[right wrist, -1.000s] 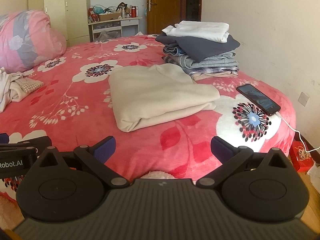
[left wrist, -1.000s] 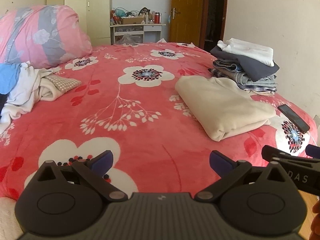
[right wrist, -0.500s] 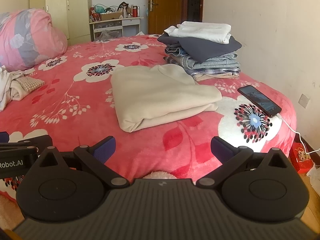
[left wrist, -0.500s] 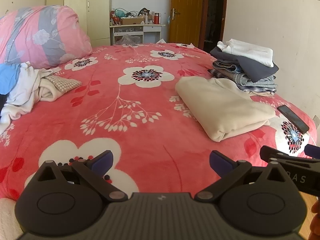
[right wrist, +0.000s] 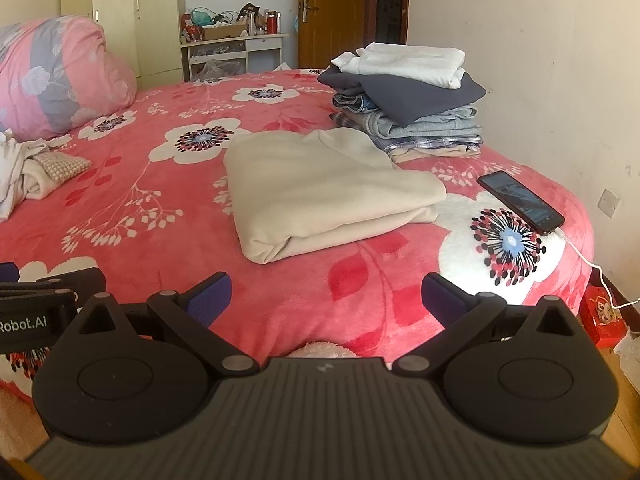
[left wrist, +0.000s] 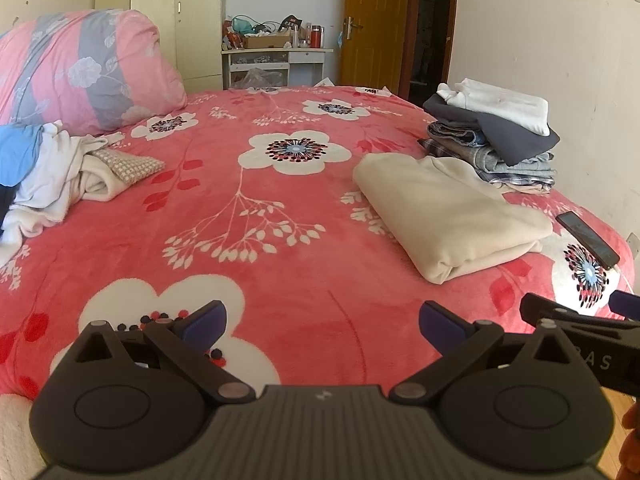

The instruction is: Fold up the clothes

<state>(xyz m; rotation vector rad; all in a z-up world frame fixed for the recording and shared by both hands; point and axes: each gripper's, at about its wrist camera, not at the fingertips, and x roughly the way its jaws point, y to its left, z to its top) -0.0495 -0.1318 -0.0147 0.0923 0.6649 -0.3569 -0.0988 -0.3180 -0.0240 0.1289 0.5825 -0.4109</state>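
Both grippers hang over the near edge of the bed, apart from every garment: the left gripper and the right gripper are each spread wide, grasping nothing. The cream garment lies already folded on the right side, just near of the stack of folded clothes and left of a phone. Unfolded laundry is heaped at the far left. The next step is probably lifting the cream bundle onto the stack; pinching both near corners through all layers and keeping it level should stop it unfolding. No container is in view; the stack serves as the collecting place.
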